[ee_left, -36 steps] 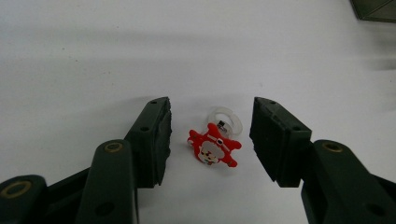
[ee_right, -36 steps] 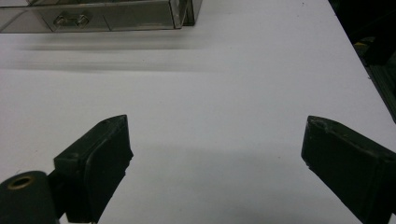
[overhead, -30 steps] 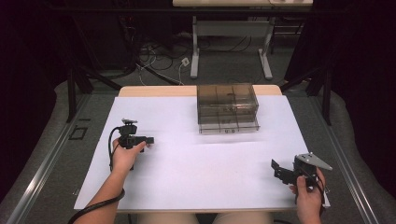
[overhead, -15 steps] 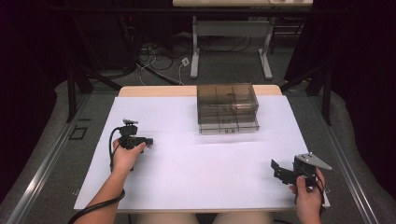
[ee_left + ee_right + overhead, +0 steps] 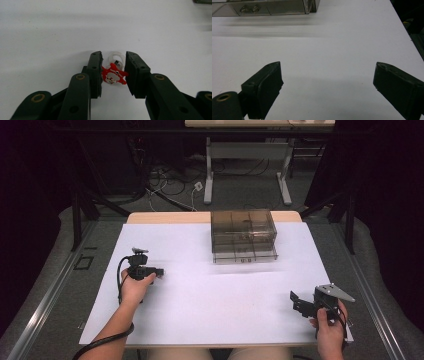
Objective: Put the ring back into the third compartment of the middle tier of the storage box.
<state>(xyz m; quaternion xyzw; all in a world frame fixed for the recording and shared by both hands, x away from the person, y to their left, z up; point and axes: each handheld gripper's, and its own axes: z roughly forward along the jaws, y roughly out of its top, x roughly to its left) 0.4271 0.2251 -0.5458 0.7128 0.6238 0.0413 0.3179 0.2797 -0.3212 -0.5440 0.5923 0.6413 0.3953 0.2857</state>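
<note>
Behind left tool, smoky drawer box, white table

A smoky clear drawer box stands at the far edge of the white table. The left gripper rests well to the box's near left. The right gripper sits well to its near right, by the table's near corner.
</note>
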